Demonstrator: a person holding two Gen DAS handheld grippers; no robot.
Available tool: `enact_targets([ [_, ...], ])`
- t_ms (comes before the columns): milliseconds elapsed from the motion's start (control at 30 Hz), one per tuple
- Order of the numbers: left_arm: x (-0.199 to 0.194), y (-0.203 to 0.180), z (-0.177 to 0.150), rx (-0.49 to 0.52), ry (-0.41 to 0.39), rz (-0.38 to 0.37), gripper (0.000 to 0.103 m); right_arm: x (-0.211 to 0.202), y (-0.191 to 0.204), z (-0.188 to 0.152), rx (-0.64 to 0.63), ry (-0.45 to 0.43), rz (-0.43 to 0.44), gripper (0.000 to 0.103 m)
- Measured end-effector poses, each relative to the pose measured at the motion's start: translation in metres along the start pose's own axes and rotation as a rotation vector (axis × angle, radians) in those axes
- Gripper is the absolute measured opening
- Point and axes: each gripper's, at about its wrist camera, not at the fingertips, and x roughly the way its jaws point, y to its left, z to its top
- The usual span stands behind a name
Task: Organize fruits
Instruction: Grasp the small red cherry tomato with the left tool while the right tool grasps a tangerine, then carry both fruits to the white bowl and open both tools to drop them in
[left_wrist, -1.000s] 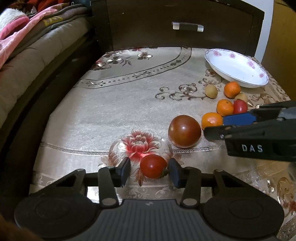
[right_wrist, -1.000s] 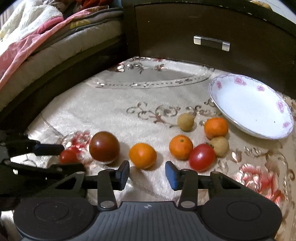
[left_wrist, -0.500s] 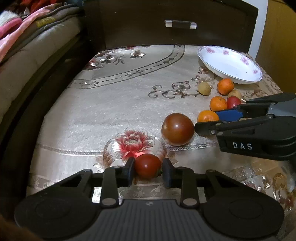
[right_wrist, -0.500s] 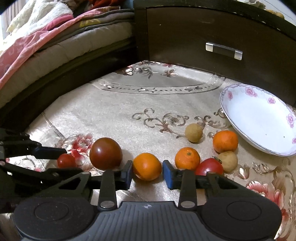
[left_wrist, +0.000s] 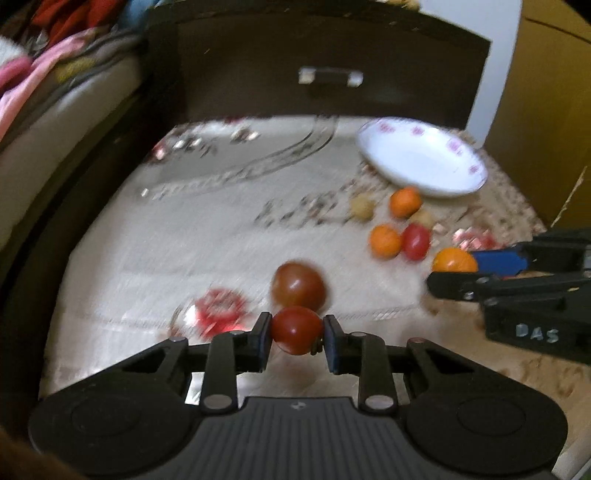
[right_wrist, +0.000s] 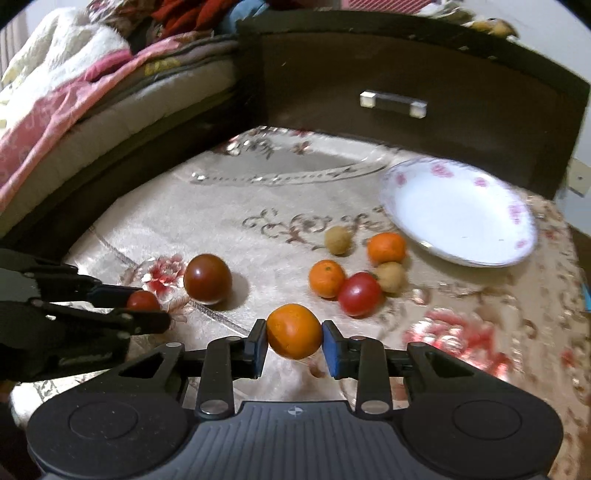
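While the left wrist view is motion-blurred, the grasp reads clearly: left gripper (left_wrist: 297, 335) has both pads pressed against a small red tomato (left_wrist: 296, 329), held between the fingertips above the floral tablecloth (left_wrist: 184, 240). Just behind it sits a large dark tomato (left_wrist: 298, 287) on the cloth, beside a red flower print.

Moving right: right gripper (right_wrist: 294, 341) is clamped on an orange (right_wrist: 294, 336), pads touching both its sides; whether it is clear of the cloth cannot be told. Beyond it lies a loose cluster on the cloth: a second orange (right_wrist: 327, 278) touching a red tomato (right_wrist: 359, 299), a tan round fruit (right_wrist: 390, 277) just right of that tomato, a third orange (right_wrist: 386, 248) behind it, and another tan fruit (right_wrist: 337, 240) slightly apart to the left.

Far right: white plate (right_wrist: 458, 210) with pink flower marks on its rim, holding no fruit, near the third orange. Dark drawer front (right_wrist: 406, 74) with a metal handle stands behind.
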Motion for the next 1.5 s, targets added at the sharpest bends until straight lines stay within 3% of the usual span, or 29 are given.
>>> enact_targets([
  [500, 0.043, -0.048, 0.075, 0.028, -0.024, -0.091, 0.037, 0.001, -0.055, 0.03, 0.125, -0.041, -0.094, 0.025],
  [867, 0.079, -0.079, 0.124, 0.078, -0.056, -0.109, 0.037, 0.015, -0.103, 0.044, 0.194, -0.067, -0.158, 0.025],
  [1500, 0.113, -0.097, 0.138, 0.12, -0.039, -0.082, 0.036, 0.035, -0.138, 0.047, 0.237, -0.07, -0.207, 0.026],
])
